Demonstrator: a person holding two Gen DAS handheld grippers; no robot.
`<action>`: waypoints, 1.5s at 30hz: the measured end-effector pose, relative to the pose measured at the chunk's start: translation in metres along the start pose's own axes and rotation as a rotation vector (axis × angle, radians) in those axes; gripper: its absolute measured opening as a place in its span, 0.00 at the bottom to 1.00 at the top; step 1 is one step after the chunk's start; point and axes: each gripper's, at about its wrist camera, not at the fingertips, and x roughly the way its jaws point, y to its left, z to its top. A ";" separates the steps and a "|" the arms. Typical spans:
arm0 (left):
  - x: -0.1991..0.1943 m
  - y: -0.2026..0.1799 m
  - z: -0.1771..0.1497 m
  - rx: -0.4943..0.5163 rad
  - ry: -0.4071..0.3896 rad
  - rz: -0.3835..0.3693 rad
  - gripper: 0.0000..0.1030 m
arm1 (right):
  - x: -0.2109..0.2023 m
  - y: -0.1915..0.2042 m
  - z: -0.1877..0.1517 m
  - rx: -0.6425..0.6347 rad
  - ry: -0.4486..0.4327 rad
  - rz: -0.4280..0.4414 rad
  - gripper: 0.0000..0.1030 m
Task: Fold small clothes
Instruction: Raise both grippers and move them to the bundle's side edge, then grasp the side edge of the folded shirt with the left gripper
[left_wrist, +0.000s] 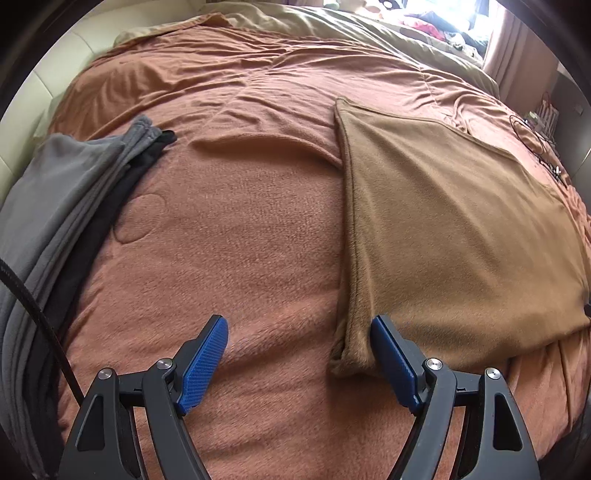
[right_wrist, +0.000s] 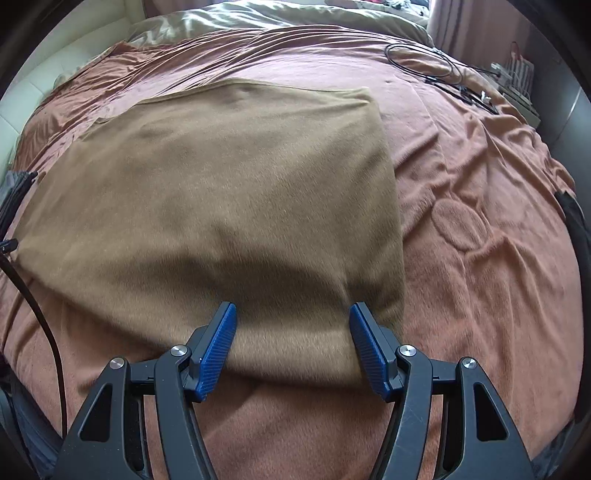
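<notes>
A tan fleece cloth (left_wrist: 454, 229) lies flat on the rust-coloured bedspread (left_wrist: 236, 240). In the left wrist view its near left corner sits between the blue pads, close to the right-hand one. My left gripper (left_wrist: 299, 328) is open and holds nothing. In the right wrist view the same cloth (right_wrist: 229, 192) fills the middle, and its near edge runs across under the fingers. My right gripper (right_wrist: 293, 314) hovers open over that near edge, toward the cloth's right corner, with its pads apart and not pressing the fabric.
A stack of folded grey and black clothes (left_wrist: 62, 206) lies at the bed's left side. Black cables (right_wrist: 443, 74) and small items lie at the far right edge. A beige duvet (left_wrist: 332, 29) is bunched at the far end. A black strap (right_wrist: 44, 314) crosses the left.
</notes>
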 end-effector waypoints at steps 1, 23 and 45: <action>-0.001 0.002 -0.002 0.001 -0.001 0.006 0.79 | -0.002 -0.002 -0.002 0.008 0.000 -0.001 0.60; -0.046 0.003 -0.020 -0.183 -0.077 -0.240 0.60 | -0.051 -0.074 -0.072 0.523 -0.137 0.345 0.32; -0.003 0.010 -0.029 -0.474 0.027 -0.373 0.44 | -0.019 -0.110 -0.093 0.759 -0.128 0.441 0.26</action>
